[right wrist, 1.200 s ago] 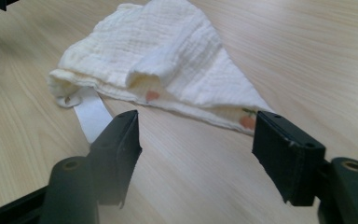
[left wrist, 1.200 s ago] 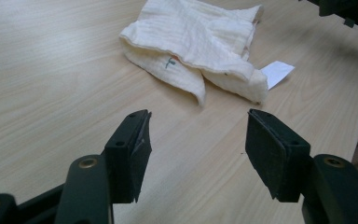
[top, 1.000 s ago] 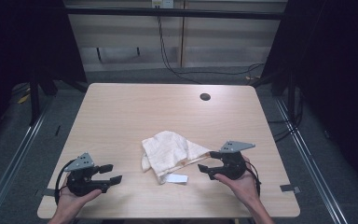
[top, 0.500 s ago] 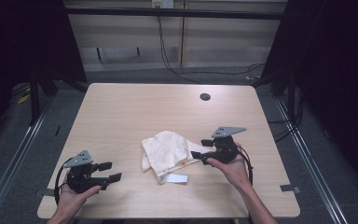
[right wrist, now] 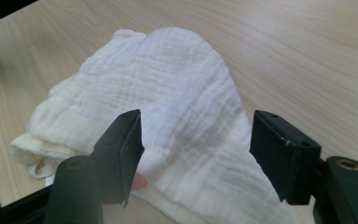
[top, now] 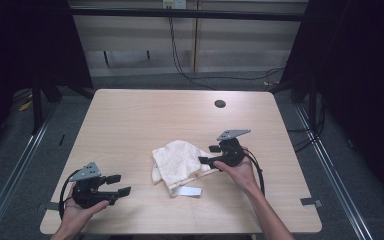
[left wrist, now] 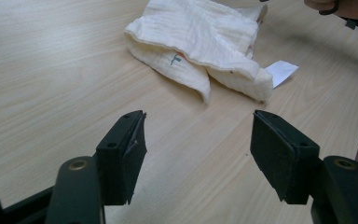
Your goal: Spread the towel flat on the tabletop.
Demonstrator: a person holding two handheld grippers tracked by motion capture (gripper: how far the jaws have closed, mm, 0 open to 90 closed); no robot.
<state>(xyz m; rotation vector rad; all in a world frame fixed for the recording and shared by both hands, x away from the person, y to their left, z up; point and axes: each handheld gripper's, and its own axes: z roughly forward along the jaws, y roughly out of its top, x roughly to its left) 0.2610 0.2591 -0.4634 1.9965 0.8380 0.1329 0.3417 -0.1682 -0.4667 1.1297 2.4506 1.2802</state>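
Right gripper (top: 206,155) had moved onto the cloth.
Its jaws gaped over the muslin cloth (right wrist: 168,116); left gripper (top: 121,184) waited open.

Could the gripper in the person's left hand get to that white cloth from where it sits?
Probably yes: bare table lies between the open left gripper and the cloth, with nothing in the way.
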